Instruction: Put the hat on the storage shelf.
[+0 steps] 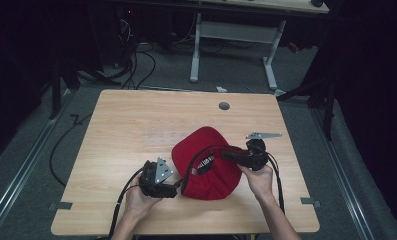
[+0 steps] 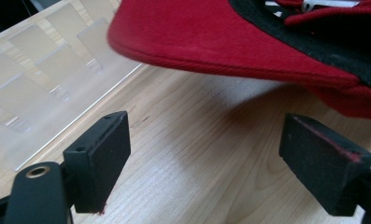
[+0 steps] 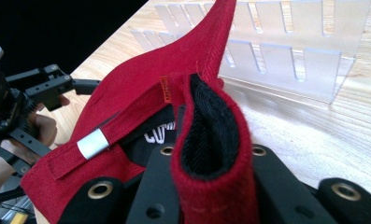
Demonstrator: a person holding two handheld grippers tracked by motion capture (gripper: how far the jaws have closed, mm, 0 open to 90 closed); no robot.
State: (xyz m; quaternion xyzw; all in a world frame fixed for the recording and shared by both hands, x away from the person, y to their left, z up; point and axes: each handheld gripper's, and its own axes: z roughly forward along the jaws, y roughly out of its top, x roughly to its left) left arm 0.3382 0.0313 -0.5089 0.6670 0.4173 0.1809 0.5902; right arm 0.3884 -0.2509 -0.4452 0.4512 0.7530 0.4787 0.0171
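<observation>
- Red cap (image 1: 206,165) lies upside down on wooden table (image 1: 136,130), lower centre-right of high view.
- Right hand-held gripper (image 1: 226,154) pinches cap's back edge; in right gripper view the red-black fabric (image 3: 211,154) is folded between its jaws.
- Left hand-held gripper (image 1: 178,189) spread, jaws just beside cap brim (image 2: 211,51), nothing between them.

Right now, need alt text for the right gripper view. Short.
A folded edge of a red cap, black lining showing inside the fold, is pinched between the right gripper jaws at the bottom of the frame. Behind it lie a wooden table and a clear slotted plastic rack; the left gripper is at far left.
</observation>
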